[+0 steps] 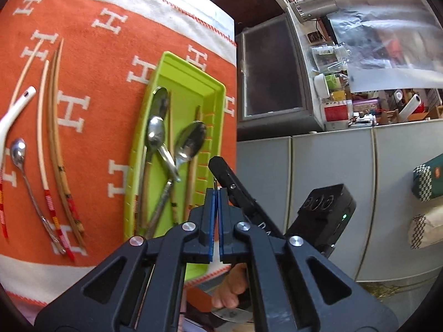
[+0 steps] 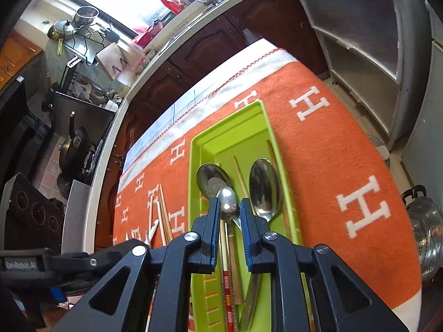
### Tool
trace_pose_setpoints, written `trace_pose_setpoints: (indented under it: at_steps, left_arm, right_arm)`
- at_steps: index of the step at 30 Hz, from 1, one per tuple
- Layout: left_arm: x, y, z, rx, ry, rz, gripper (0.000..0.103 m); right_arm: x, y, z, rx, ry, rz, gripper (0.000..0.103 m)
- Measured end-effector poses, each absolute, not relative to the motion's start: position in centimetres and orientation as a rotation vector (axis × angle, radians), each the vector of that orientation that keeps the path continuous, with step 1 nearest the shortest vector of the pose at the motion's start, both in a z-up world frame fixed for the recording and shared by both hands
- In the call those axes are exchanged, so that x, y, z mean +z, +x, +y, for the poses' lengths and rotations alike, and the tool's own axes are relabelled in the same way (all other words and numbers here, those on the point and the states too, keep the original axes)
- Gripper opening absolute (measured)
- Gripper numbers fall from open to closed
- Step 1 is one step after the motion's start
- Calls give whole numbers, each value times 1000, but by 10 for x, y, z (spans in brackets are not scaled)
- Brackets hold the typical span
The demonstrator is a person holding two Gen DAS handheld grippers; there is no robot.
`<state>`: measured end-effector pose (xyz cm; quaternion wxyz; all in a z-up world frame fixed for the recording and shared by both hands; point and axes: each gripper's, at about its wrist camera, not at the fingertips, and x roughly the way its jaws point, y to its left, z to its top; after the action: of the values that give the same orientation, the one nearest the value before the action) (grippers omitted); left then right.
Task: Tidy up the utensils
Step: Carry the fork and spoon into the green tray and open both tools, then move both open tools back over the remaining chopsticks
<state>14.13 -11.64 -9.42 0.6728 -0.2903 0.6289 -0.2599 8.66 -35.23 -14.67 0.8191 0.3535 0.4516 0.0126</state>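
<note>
A: On the tabletop, green tray: contents?
B: Three spoons, chopsticks; handles hidden. Right hand-held gripper slightly spread around the small spoon; left hand-held gripper pressed together, empty.

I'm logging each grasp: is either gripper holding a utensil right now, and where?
Neither. The left gripper is shut on nothing; the right gripper straddles a small spoon in the green tray, pads apart.

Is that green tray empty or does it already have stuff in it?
Not empty: the green tray already holds three spoons and several chopsticks.
</note>
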Motion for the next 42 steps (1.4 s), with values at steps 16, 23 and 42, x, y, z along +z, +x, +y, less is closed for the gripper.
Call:
trace_pose_setpoints:
  at_steps: [16, 23, 42]
  left_arm:
    - [-141, 159, -120, -437, -455, 1394, 4]
    - [-139, 151, -107, -472, -403, 1375, 44]
    - [-93, 109, 67, -271, -341, 1193, 44]
  right_arm:
    - [-128, 41, -361, 1, 693, 943, 17]
    - [-131, 38, -348, 15, 672, 971, 19]
    - [-116, 46, -291, 75, 536, 1002, 34]
